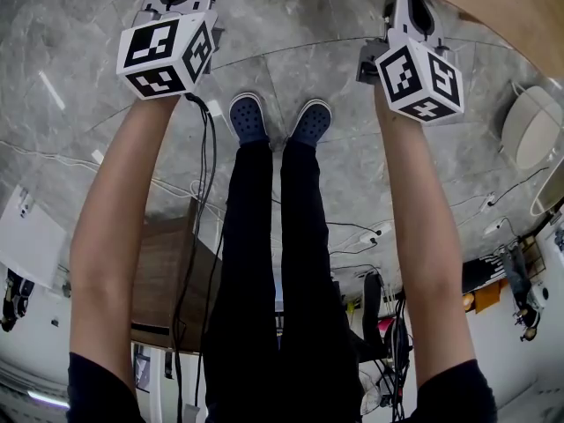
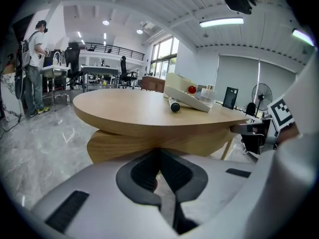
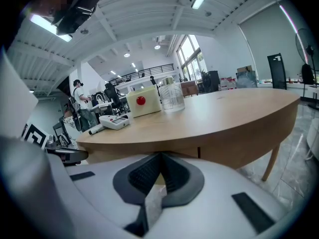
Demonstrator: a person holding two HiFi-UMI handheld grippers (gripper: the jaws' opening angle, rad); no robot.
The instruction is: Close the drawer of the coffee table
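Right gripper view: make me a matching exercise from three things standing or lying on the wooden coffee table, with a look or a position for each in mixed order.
Things:
1. cream box
2. measuring cup
3. marker

Descriptions:
A. clear glass, standing upright
B. lying on its side, leftmost of the three
C. red round button on its front

Pairs: 1-C, 2-A, 3-B

The coffee table is cut off by the head view's corner (top right).
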